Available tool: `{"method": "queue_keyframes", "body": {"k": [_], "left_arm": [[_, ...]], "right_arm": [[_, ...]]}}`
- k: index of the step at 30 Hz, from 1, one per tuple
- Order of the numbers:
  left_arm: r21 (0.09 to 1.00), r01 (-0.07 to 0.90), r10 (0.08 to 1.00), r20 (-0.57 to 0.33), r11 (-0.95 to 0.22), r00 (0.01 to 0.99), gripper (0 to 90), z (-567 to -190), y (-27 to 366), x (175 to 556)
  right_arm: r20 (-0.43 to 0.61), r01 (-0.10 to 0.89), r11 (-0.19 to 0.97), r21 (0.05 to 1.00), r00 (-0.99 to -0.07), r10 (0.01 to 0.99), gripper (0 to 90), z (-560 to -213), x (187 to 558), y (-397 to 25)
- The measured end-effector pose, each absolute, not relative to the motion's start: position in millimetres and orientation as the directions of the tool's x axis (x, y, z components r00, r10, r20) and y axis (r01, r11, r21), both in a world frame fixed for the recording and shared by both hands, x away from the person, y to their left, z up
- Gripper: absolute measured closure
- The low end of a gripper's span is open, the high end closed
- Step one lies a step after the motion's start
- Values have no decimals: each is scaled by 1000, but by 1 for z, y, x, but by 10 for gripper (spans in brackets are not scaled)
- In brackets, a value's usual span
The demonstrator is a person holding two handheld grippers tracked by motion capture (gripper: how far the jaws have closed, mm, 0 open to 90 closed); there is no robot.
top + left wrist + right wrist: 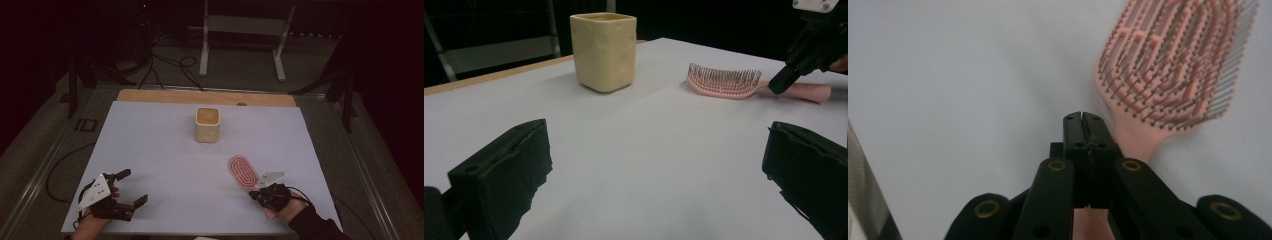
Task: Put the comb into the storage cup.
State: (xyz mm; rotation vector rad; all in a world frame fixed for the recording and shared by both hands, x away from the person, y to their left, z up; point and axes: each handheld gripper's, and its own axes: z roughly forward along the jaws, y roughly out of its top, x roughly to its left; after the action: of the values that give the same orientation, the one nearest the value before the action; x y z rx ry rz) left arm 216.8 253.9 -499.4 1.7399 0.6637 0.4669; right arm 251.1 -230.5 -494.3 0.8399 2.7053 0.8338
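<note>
- Hands hold our two tools at the near edge of the desk (pixel 165 150), which is covered with a pale sheet.
- Our left tool (pixel 131 189) sits at the near left corner, its jaws spread wide apart with nothing between them; in the left gripper view its two black jaws stand at either side of the picture over bare sheet.
- Our right tool (pixel 256 192) is at the near right, over the handle end of the brush (pixel 243 171).
- In the right gripper view we see the right tool's jaws pressed together at the tips, lying over the pink handle, which shows beneath and beside them. We cannot tell whether the handle is pinched or the closed jaws only rest on top of it.
- From the left gripper view the right tool's black tip comes down onto the handle, touching it or just above it.
- The brush lies flat on the desk, bristles up, its oval head pointing away from us and slightly left.
- Farther off, near the middle of the desk and well apart from the brush, stands a cream, squarish cup (pixel 207 125), upright and open at the top.
- Past the far edge we see a strip of bare wood (pixel 200 96), then cables (pixel 170 65) on the floor and a white frame (pixel 245 35).
</note>
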Motion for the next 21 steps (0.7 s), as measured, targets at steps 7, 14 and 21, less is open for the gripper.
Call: {"method": "queue_keyframes", "body": {"k": [7, 14, 21], "left_arm": [[964, 194, 647, -31, -183, 762, 0, -500, 253, 217], [964, 194, 648, -30, -183, 761, 0, -500, 253, 217], [964, 194, 647, -30, -184, 762, 0, -500, 253, 217]], "right_arm": [[-29, 484, 679, 552, -802, 596, 900, -493, 251, -244], [-29, 491, 666, 562, -793, 609, 900, -489, 253, -252], [-39, 496, 670, 552, -787, 616, 900, -488, 255, -256]]}}
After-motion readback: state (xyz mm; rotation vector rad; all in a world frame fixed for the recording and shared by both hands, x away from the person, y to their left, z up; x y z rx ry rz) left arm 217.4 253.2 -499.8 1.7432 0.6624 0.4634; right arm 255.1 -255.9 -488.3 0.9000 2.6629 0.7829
